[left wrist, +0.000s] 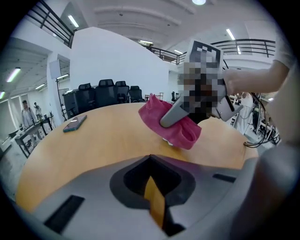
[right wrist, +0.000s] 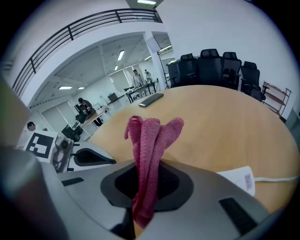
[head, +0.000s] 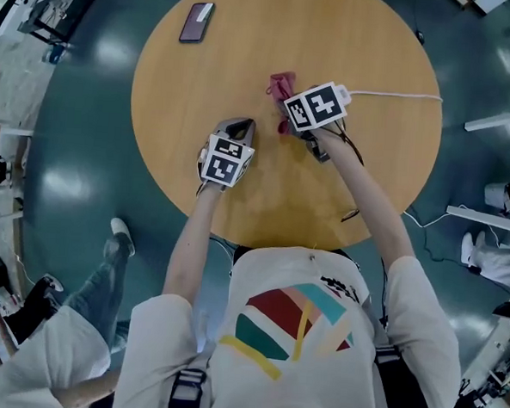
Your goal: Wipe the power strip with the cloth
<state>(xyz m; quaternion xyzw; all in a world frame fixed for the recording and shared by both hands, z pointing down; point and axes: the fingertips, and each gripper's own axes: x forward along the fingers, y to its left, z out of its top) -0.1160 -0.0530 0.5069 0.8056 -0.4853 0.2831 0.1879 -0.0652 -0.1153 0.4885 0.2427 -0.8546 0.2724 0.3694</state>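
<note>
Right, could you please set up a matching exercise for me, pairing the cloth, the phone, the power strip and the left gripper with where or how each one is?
Things:
1. cloth
2. phone
3. power strip
4. left gripper

Places or states:
A. shut, with nothing in it
B. white, with a white cable attached
C. pinched in the right gripper
D. lying flat near the far left edge of the table

Pairs: 1-C, 2-D, 3-B, 4-A
</note>
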